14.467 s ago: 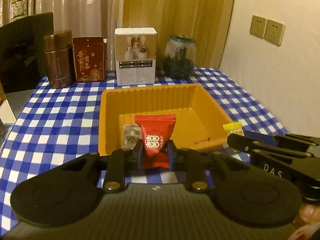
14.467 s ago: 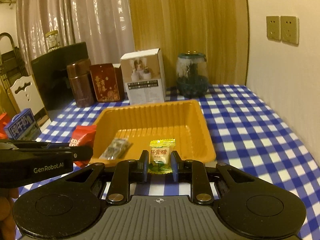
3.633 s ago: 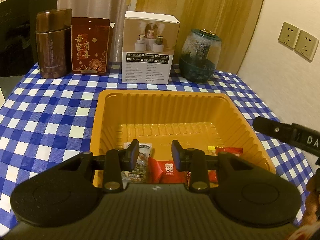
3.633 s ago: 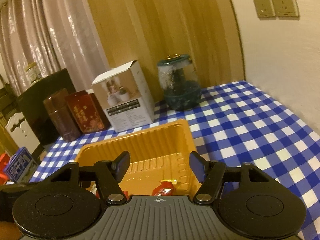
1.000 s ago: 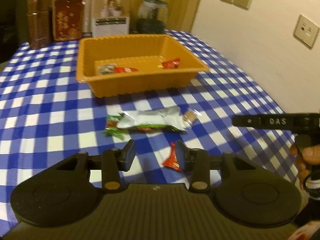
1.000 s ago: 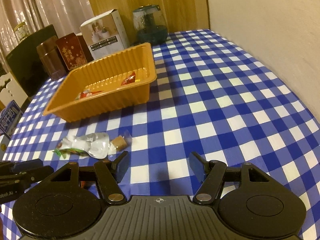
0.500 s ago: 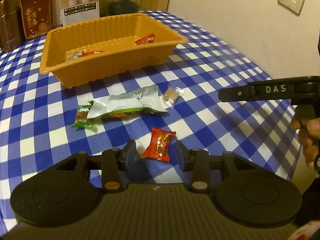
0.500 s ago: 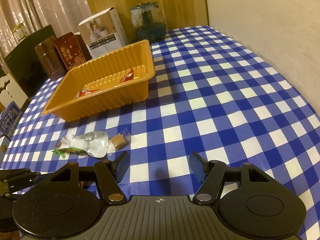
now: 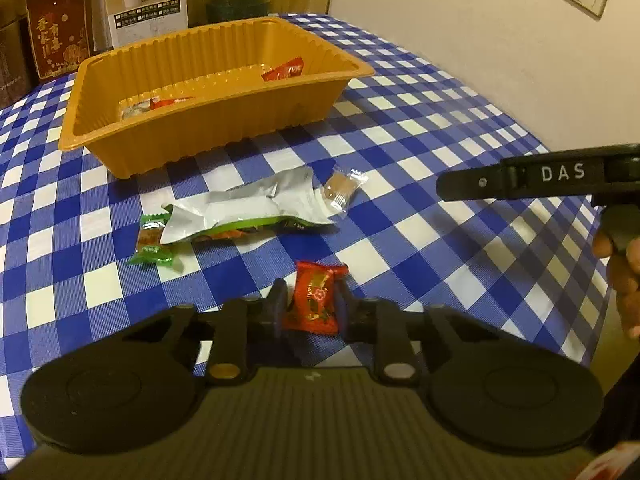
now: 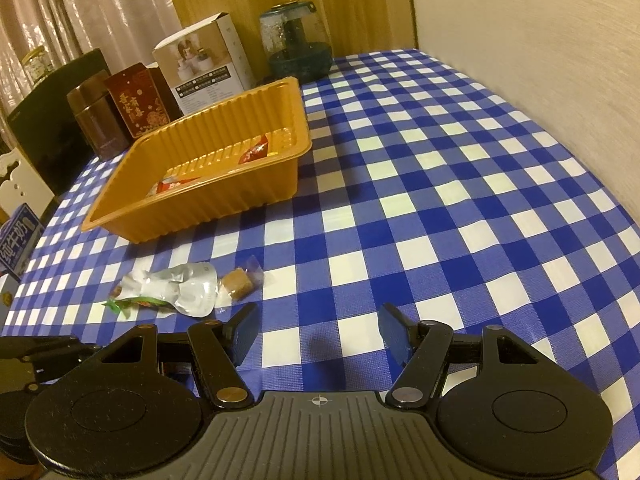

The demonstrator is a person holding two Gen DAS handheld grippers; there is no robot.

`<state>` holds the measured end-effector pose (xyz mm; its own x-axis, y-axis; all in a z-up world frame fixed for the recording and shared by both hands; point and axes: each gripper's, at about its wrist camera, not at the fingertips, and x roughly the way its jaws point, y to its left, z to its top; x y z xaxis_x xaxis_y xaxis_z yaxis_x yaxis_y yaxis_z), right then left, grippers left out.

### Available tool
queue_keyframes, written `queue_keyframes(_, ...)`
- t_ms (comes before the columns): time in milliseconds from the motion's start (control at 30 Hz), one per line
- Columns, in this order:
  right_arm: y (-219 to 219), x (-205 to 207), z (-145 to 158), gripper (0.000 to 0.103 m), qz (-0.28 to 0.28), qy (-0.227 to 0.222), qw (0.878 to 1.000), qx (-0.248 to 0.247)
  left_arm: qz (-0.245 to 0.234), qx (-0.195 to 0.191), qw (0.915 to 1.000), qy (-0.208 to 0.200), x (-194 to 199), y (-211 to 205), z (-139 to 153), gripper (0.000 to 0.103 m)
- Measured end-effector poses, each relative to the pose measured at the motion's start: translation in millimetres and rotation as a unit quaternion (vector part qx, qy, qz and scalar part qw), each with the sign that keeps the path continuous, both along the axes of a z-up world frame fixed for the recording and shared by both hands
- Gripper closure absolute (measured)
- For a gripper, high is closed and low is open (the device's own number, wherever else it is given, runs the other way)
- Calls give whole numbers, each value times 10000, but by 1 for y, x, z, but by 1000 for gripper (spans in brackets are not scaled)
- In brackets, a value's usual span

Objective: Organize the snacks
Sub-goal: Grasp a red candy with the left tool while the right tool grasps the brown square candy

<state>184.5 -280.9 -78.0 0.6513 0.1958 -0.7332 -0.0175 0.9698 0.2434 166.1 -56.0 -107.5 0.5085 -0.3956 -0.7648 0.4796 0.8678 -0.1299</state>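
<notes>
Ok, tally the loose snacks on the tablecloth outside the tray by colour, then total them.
Red: 1, the red candy between the left gripper's fingers
Green: 1, green candy
Silver: 1, silver packet
Brown: 1, brown candy
Total: 4

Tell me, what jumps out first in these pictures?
The orange tray sits on the blue checked tablecloth with a few wrapped sweets inside. In front of it lie a silver packet and a small brown candy. Nearest the camera, the left gripper pinches a red candy, while the right gripper is open.
</notes>
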Motion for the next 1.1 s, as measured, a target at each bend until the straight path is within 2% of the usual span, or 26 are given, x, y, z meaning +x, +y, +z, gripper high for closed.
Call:
queue_keyframes(300,6,2,-1,37,104,-4,9999,-15,143,25,9999,63,-1,3,1,83)
queue_keyframes(567,23,13,-4,37,648,-131,9975,-259,513,-115,9986,-29,7,23,17,83)
queue_keyframes(800,47,29,-11,37,1537,-193,9861,-594,607,-139,9980,-101,15,35,25,83)
queue_keyframes(933,59,35,-20,37,2075,-328,9734,-918,677,-175,9975,-100,16,39,26,83)
queue_keyframes(1100,64,39,-28,37,2335,-428,9657,-1053,700,-216,9973,-86,17,39,25,83)
